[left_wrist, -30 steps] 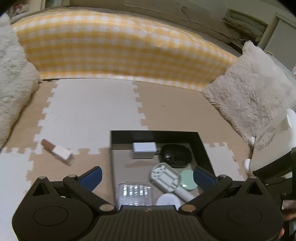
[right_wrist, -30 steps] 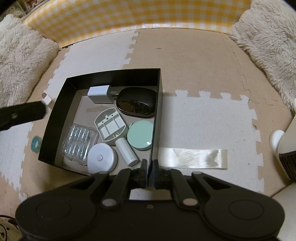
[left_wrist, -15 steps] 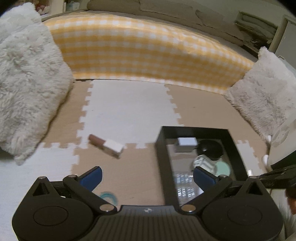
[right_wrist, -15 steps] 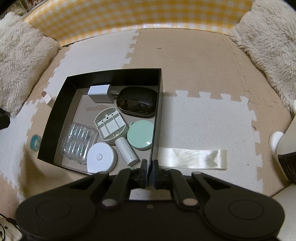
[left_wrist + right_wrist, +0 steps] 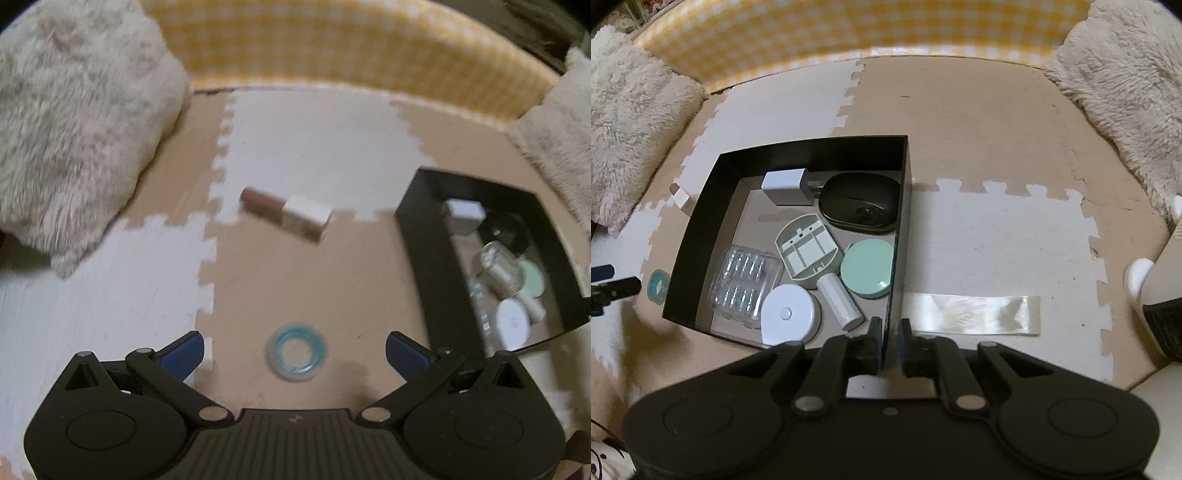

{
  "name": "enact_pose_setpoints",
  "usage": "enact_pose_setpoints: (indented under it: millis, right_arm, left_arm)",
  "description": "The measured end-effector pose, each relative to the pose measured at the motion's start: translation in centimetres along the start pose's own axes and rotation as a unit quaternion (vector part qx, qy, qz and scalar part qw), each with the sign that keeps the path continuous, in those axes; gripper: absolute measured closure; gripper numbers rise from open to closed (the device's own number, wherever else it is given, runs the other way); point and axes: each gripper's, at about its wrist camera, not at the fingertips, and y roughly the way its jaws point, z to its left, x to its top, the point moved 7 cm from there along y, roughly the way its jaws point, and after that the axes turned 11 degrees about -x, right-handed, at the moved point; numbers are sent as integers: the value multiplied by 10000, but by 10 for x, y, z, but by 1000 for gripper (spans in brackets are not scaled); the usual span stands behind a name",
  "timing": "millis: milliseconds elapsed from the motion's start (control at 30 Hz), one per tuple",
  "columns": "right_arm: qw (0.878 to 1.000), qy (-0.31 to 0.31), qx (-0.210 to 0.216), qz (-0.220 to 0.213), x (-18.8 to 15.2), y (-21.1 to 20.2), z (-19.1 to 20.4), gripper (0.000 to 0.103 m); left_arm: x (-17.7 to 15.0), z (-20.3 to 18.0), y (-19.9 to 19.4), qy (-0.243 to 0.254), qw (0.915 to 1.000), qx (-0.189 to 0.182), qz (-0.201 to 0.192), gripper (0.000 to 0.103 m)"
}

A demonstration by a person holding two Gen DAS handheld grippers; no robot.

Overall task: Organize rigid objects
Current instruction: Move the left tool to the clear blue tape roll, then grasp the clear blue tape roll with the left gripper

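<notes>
Left gripper, jaws spread wide and empty, is hovering over the blue tape ring at lower centre. Right gripper is pinching the black box wall, jaws just easing. Seven items are lying boxed; ring and lipstick are remaining outside.

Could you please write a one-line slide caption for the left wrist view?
Open left gripper poised above a blue tape ring on the foam mat, a brown-and-white block beyond, black box at right.

Home playroom: foam puzzle mats, fluffy cushions.
</notes>
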Motion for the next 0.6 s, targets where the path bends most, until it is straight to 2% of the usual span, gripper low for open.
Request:
enact_pose_setpoints:
  millis: [100,267,367,600]
  right_arm:
    - [9999,-99,-50,33,-1,1,2,94]
    - [9998,-189,-108,38,-1,1,4,94]
    - [9997,-204,-123,32,-1,1,4,94]
    - [9995,-257,-163,22,-1,1,6,94]
  left_arm:
    - [-4,3,7,-38,9999,9,117,0]
    - [-4,3,16,-40,9997,-60,226,21]
    - [-4,1,20,-2,9996,-81,263,29]
    - [-7,5,32,3,9994,2,335,39]
